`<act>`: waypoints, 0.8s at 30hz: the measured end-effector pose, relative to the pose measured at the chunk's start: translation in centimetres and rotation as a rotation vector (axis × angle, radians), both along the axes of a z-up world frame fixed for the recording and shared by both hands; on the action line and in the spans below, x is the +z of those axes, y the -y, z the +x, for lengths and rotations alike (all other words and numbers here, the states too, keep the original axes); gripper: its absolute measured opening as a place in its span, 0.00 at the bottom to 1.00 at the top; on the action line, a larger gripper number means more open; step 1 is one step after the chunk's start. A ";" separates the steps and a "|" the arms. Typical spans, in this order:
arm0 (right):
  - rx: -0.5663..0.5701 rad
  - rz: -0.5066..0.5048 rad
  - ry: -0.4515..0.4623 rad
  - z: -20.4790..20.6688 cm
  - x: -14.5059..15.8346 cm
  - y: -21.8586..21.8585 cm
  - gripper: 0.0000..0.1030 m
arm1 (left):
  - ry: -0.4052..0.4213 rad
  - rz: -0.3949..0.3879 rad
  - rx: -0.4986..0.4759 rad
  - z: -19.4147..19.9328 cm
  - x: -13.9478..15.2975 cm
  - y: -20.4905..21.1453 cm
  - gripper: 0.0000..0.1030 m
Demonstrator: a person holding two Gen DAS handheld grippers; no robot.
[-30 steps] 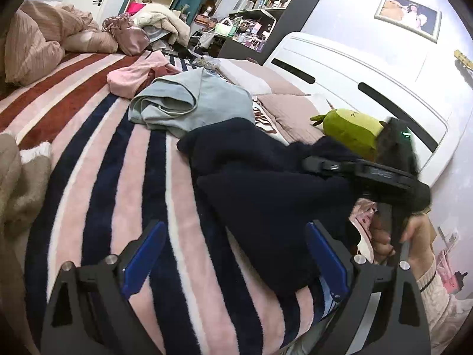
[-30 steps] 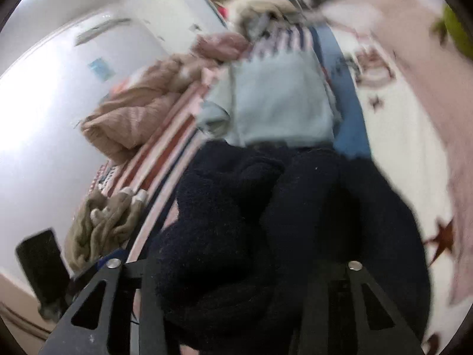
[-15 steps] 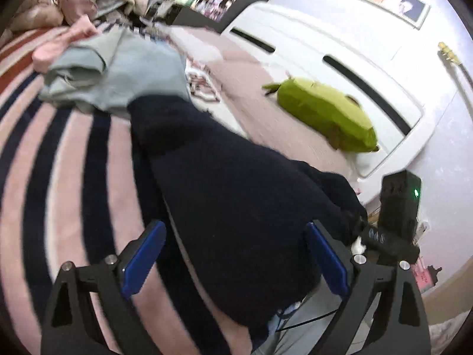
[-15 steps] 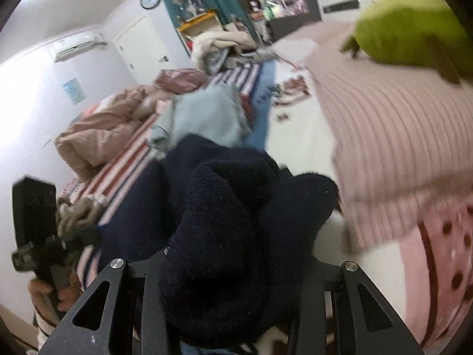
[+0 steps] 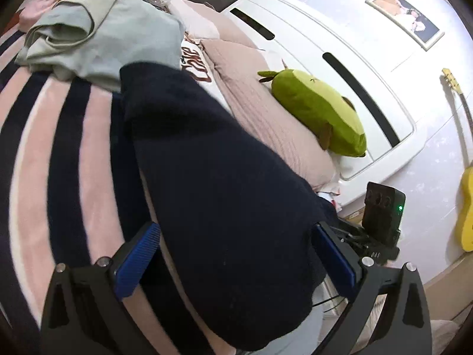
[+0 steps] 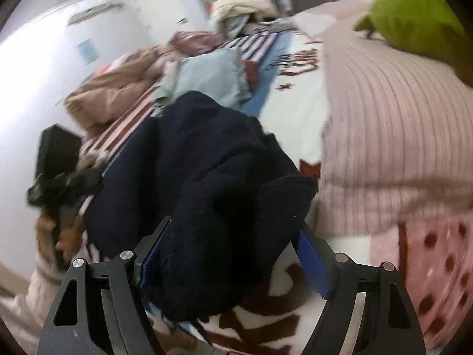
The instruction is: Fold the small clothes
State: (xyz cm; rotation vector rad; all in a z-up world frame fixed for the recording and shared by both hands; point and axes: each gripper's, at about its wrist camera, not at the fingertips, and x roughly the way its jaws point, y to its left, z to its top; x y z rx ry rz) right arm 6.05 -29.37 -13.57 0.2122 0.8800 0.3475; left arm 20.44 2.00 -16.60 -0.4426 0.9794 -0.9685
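Fleecy navy garment (image 5: pixel 224 195), lying on the striped bed (image 5: pixel 38 153) between both spread sets of jaws, left gripper (image 5: pixel 236 260) and right gripper (image 6: pixel 233 260) both opening, looked soft, thick and limp, best pinched at a hem corner.

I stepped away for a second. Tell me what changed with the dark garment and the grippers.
The right gripper, earlier clamped on the navy garment, is opening and letting go; the bunched fabric is between its jaws. Both views swung toward the headboard side. The left gripper stayed open over the garment.
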 end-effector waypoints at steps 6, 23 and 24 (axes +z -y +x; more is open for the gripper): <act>0.026 -0.116 0.057 3.1 4.3 0.2 0.74 | -0.013 0.016 0.000 2.6 1.1 -0.5 0.98; 0.105 -0.112 -0.118 10.9 0.1 -0.6 0.07 | -0.026 0.045 -0.053 2.8 -1.2 1.4 0.72; 0.081 -0.144 -0.118 10.7 -0.1 -0.3 0.03 | -0.018 0.054 -0.052 2.7 -1.1 1.5 0.71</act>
